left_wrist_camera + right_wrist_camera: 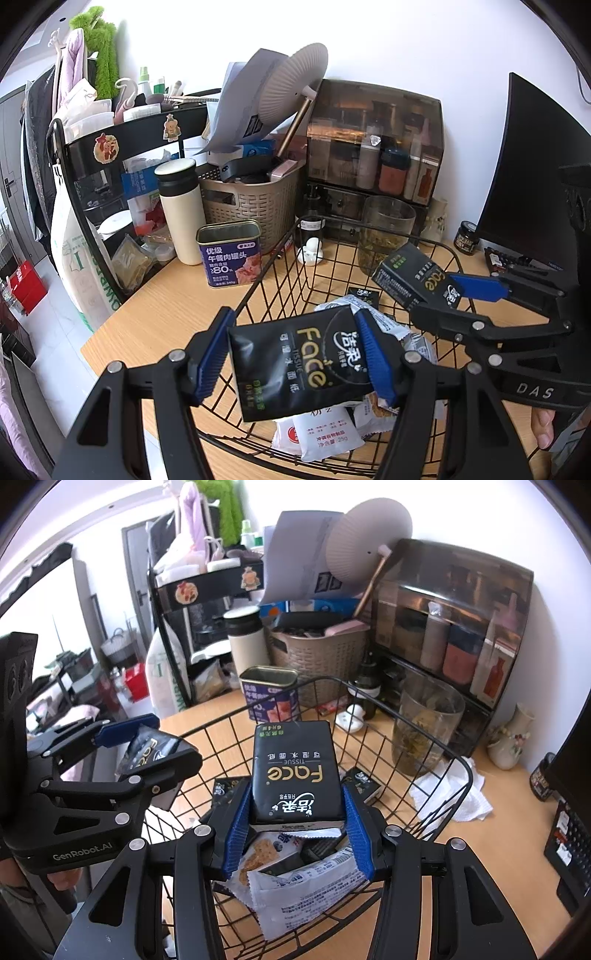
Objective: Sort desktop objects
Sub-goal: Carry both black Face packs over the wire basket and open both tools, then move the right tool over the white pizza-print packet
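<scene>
Bright daylight, blown-out wall, fisheye-warped edges

Both wrist cams sit close over the black wire basket [280, 258] [436, 746], facing the cluttered back wall, each catching the other claw.

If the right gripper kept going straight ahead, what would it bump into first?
Probably the far rim of the wire basket, pushed by the tissue pack that the right gripper holds. The luncheon meat can stands behind it; depth is unclear.
</scene>
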Motion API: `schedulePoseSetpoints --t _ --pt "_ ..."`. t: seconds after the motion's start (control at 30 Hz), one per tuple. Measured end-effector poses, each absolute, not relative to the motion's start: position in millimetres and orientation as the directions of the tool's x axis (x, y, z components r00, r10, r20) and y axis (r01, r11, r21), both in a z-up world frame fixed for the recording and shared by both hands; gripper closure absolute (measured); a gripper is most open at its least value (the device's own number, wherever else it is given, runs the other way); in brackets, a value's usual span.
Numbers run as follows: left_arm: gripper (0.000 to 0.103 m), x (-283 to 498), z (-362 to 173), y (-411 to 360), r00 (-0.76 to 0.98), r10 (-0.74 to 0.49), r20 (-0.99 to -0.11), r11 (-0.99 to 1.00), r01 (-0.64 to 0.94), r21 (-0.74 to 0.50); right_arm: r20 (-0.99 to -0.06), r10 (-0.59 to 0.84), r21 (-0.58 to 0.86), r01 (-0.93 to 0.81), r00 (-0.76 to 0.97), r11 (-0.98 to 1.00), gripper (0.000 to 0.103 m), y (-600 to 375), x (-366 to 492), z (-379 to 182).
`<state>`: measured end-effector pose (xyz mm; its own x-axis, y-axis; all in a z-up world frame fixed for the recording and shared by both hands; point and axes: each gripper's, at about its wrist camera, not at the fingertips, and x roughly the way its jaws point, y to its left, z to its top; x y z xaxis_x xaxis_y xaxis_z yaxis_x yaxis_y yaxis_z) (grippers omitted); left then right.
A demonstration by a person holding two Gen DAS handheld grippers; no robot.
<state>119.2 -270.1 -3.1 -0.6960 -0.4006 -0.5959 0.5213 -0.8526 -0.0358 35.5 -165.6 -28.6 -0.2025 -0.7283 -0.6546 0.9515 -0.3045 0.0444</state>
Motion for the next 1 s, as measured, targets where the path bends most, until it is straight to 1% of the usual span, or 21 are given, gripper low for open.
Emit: schedulePoseSetpoints --t 0.03,0.07,0.1,0.13,0.17,0.83,1.0 --pt "0.03 120 -3 -270 -0.7 -0.403 -0.59 -0.853 0.521 -0.037 -0.647 -0.737 0.051 0.953 -0.196 -0.299 0.053 -165 35 -28" --pt "0.029 121 -2 -270 -0.703 -0.407 -0.584 -0.852 0.522 -0.036 -0.642 -0.743 0.055 0.955 -0.19 -0.291 0.049 -165 36 -28" --pt "0.027 121 -2 -269 -0.703 -0.414 -0.578 -0.85 0.526 -0.031 -0.642 -0.744 0.054 0.957 -0.186 -0.286 0.042 -165 36 -27" --pt "0.025 122 -1 -269 -0.7 -0.425 -0.573 -0.845 0.534 -0.025 -0.64 -0.745 0.052 0.957 -0.188 -0.286 0.038 -165 37 -27" --pt "0.025 122 -1 -270 -0.7 -0.429 -0.572 -0.843 0.537 -0.024 -0.637 -0.747 0.052 0.955 -0.192 -0.291 0.037 -165 37 -27" --pt "0.024 116 0 -267 -0.703 -0.42 -0.574 -0.849 0.528 -0.026 -0.64 -0.743 0.073 0.947 -0.195 -0.312 0.037 -163 29 -25" --pt "0.024 109 2 -262 -0.714 -0.396 -0.578 -0.863 0.504 -0.032 -0.639 -0.738 0.071 0.94 -0.214 -0.334 0.037 -156 23 -21"
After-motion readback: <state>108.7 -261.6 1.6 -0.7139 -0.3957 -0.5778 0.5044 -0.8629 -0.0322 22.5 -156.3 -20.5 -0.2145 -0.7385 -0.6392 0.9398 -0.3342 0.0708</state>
